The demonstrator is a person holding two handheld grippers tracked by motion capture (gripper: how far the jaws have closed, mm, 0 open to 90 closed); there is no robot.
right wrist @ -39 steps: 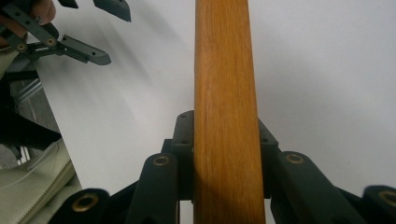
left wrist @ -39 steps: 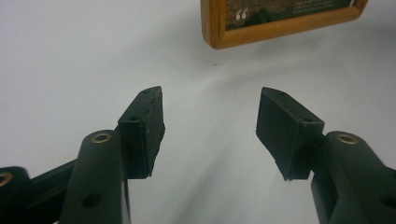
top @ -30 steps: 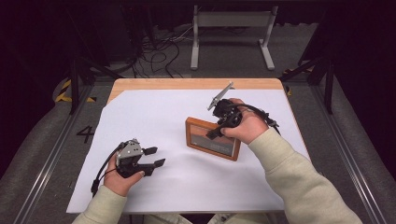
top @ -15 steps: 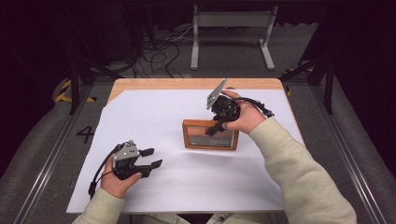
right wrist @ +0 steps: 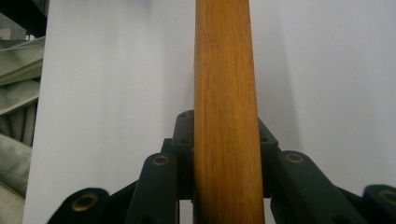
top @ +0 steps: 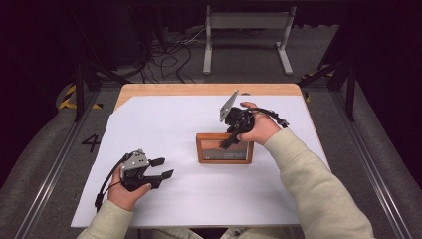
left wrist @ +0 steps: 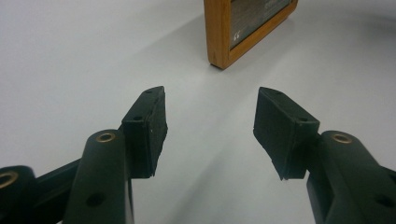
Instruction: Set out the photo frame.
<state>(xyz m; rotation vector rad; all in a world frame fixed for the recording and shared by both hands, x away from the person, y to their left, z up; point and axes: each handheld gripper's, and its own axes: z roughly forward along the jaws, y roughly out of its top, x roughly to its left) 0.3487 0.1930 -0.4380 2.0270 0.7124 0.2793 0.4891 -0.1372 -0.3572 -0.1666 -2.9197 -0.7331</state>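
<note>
The wooden frame (left wrist: 247, 28) is cut off by the top edge.

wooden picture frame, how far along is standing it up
Done: the right gripper is shut on the top rail of the brown wooden picture frame, which stands on its long edge on the white table sheet. In hand: the gripper holds it upright. Left: letting go; no stand is visible, so it may not stay up. The left gripper is open and apart from the frame.

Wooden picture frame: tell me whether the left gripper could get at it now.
Probably yes. The left gripper has open, empty jaws, and bare white table cover lies between it and the wooden picture frame, whose top edge the right gripper clamps.
</note>
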